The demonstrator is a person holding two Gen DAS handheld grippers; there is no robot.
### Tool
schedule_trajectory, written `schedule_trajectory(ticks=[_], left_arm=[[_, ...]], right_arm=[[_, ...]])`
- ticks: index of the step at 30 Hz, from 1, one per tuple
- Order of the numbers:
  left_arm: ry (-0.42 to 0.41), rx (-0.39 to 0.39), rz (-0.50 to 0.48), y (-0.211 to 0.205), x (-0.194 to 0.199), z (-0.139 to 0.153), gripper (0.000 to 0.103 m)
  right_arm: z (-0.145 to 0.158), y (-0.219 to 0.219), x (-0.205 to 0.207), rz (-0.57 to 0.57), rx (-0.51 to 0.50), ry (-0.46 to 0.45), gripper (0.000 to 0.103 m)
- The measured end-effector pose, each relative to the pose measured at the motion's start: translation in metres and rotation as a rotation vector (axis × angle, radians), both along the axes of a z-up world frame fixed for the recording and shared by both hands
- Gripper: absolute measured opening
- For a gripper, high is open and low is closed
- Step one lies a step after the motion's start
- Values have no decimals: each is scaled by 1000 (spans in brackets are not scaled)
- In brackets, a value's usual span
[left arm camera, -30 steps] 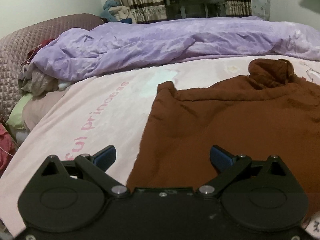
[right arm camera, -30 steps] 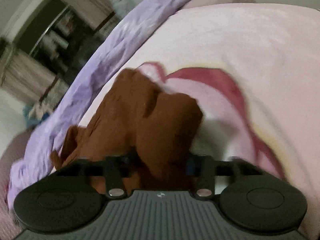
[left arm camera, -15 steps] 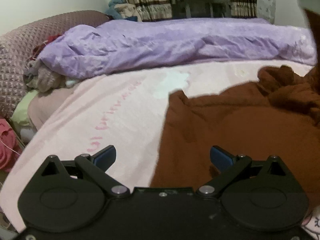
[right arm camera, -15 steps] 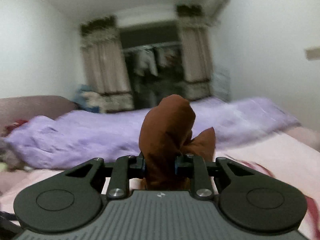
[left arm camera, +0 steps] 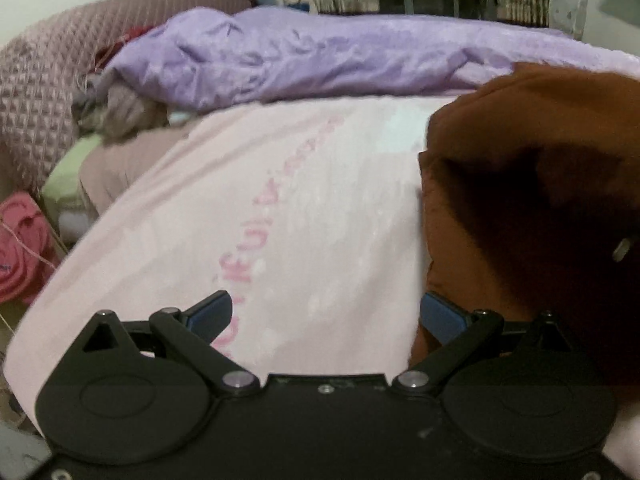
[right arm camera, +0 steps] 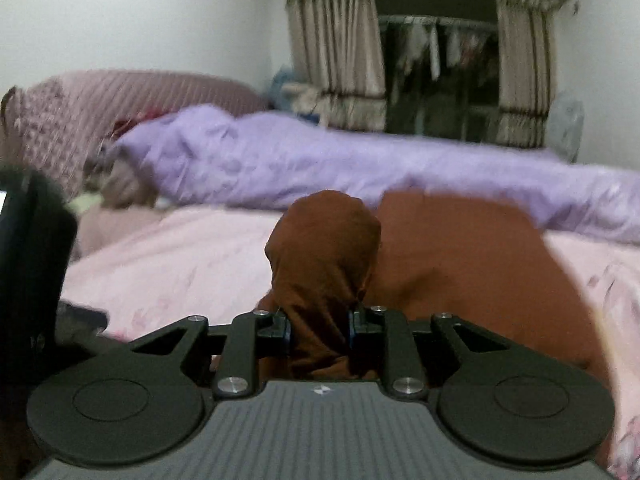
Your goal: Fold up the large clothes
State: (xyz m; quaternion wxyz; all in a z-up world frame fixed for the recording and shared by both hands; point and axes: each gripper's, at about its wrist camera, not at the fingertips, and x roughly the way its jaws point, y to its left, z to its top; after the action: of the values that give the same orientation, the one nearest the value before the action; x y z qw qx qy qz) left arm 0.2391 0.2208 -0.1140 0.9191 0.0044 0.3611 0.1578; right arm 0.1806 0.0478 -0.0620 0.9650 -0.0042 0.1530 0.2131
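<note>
A large brown garment (left arm camera: 532,184) lies on the pink bedsheet (left arm camera: 280,208), bunched and lifted at the right of the left wrist view. My left gripper (left arm camera: 326,314) is open, low over the sheet, its right pad beside the garment's left edge and nothing between its fingers. In the right wrist view my right gripper (right arm camera: 319,330) is shut on a bunched fold of the brown garment (right arm camera: 324,252), which stands up between the pads. The rest of the cloth (right arm camera: 472,264) trails behind it onto the bed.
A crumpled purple duvet (left arm camera: 328,52) runs along the far side of the bed. A quilted mauve headboard (left arm camera: 40,80) and a heap of clothes (left arm camera: 116,108) stand at the left. Curtains (right arm camera: 336,48) and a dark window are behind. A pink item (left arm camera: 20,248) hangs off the bed's left edge.
My right gripper has lifted the brown fold and carried it left across the bed, rolling upright. My left gripper slid left, off the garment and over bare sheet.
</note>
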Motion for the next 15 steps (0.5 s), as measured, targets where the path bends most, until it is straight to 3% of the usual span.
schedule_trajectory(ticks=[3,7,11,15], left_arm=[[9,-5,-2,-2,1,-3,103],[-10,-24,12,5,-1,3,103],[31,-34,39,8,0,-12,102],[69,-61,77,15,1,-26,102]], right_arm=[[12,17,-16,9,-27,-36,26],[33,21,-8,6,-6,-27,26],[-11,29,0,-1,-41,50,27],[-31,43,-18,-6,-100,-11,28]])
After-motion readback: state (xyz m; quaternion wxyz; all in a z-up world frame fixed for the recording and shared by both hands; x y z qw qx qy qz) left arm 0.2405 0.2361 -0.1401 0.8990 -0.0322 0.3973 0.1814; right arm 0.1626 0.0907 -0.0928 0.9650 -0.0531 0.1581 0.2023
